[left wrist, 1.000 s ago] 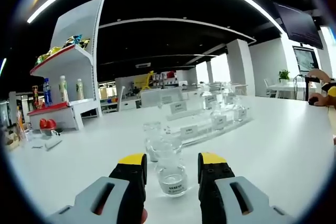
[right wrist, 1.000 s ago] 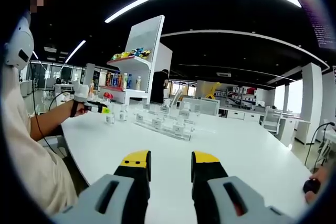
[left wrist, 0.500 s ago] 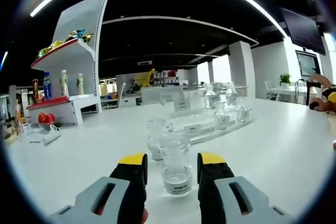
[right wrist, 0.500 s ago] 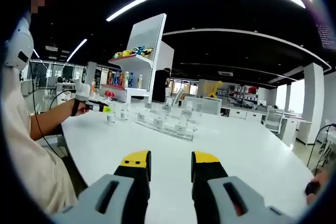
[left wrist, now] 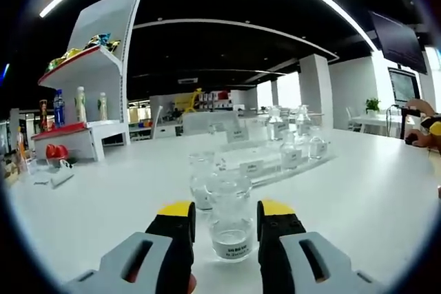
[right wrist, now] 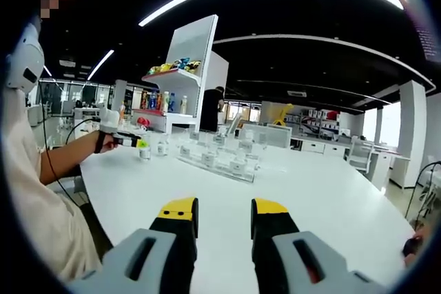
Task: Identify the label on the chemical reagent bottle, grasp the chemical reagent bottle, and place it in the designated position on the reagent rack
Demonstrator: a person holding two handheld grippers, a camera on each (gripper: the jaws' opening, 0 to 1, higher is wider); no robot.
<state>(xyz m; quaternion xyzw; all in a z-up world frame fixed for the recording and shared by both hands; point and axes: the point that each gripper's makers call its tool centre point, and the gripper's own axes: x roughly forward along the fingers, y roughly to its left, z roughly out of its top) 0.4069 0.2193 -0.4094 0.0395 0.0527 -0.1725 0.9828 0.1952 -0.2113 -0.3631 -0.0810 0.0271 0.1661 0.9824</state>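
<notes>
Left gripper (left wrist: pixel 225 213), jaws apart, straddles the labelled reagent bottle (left wrist: pixel 231 218) at lower centre, ungrasped, the reagent rack (left wrist: pixel 265 163) beyond awaiting it; right gripper (right wrist: pixel 217 211), likewise apart and empty, over the white table (right wrist: pixel 303 191).

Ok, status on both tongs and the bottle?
Left tongs open, straddling reagent bottle, not clamped. Right tongs open, empty over table. Second bottle close behind target; rack beyond.
</notes>
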